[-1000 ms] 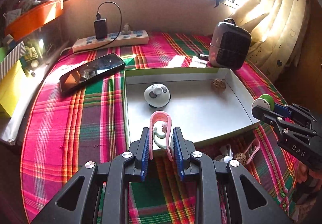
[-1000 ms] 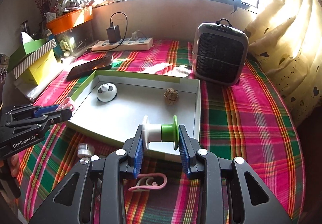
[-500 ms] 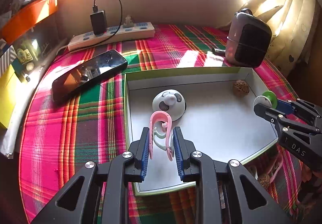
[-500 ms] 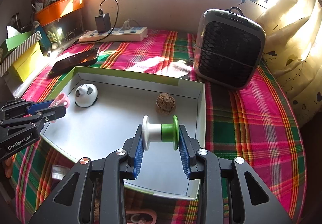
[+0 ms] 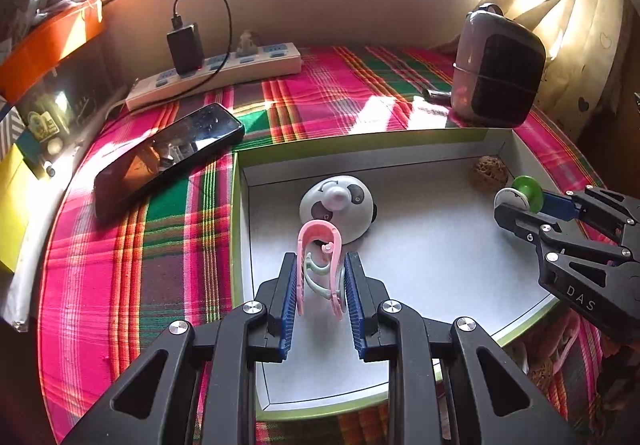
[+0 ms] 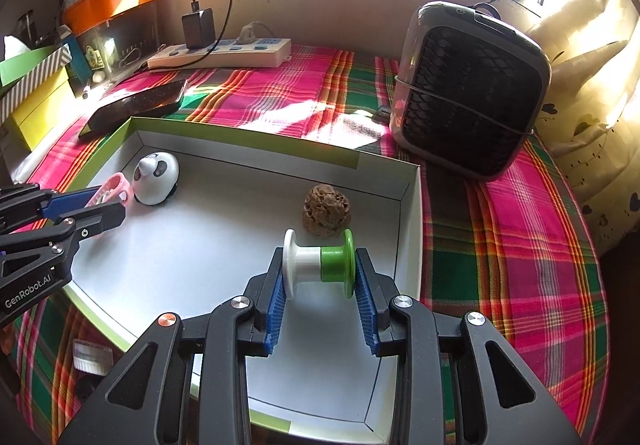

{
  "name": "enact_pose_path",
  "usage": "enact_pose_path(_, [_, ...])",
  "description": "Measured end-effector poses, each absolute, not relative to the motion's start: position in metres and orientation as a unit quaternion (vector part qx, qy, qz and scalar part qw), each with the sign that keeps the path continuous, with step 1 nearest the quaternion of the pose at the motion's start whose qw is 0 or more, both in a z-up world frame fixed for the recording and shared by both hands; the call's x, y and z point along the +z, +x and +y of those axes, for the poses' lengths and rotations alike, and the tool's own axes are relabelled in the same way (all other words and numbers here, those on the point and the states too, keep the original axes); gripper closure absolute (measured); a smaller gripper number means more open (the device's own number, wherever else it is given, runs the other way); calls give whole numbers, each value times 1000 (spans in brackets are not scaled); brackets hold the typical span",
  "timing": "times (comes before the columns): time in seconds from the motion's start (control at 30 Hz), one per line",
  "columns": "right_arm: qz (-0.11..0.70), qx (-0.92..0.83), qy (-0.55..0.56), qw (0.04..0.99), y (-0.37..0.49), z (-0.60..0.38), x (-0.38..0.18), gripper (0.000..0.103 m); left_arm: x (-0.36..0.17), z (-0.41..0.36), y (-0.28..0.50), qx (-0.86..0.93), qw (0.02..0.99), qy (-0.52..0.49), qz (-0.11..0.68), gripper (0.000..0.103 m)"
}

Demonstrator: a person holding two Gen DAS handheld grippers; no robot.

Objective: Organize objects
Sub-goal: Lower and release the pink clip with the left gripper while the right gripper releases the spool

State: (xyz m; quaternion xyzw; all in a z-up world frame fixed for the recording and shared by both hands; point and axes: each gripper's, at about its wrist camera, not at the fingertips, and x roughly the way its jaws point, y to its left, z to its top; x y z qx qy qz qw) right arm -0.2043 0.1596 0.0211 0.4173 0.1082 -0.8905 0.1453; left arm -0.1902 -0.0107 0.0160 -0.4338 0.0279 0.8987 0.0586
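My left gripper (image 5: pixel 320 277) is shut on a pink and mint clip (image 5: pixel 320 245) and holds it over the left part of the white tray (image 5: pixel 440 245). My right gripper (image 6: pixel 320 265) is shut on a white and green spool (image 6: pixel 319 263) over the tray's right part (image 6: pixel 200 245). In the tray lie a white panda-face dome (image 5: pixel 338 201) just beyond the clip and a brown walnut (image 6: pixel 326 211) just beyond the spool. The right gripper also shows in the left wrist view (image 5: pixel 520 201), and the left gripper in the right wrist view (image 6: pixel 100 205).
A black phone (image 5: pixel 168 153) lies left of the tray on the plaid cloth. A power strip (image 5: pixel 216 69) with a charger sits at the back. A small heater (image 6: pixel 472 93) stands back right. Yellow and striped boxes (image 6: pixel 36 89) stand at left. Small items (image 5: pixel 560 345) lie before the tray.
Both grippers have moved forward over the tray with their objects still held. The clip is closer to the panda dome and the spool closer to the walnut.
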Motion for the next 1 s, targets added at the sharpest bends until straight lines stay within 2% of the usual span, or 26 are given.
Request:
enact_pose_path(0.83, [138, -892, 407, 137, -203, 151, 18, 70, 10, -8, -196, 899, 43, -434, 46, 81])
enact_pose_path(1.0, [139, -892, 407, 138, -203, 151, 18, 70, 10, -7, -196, 899, 48, -434, 45, 75])
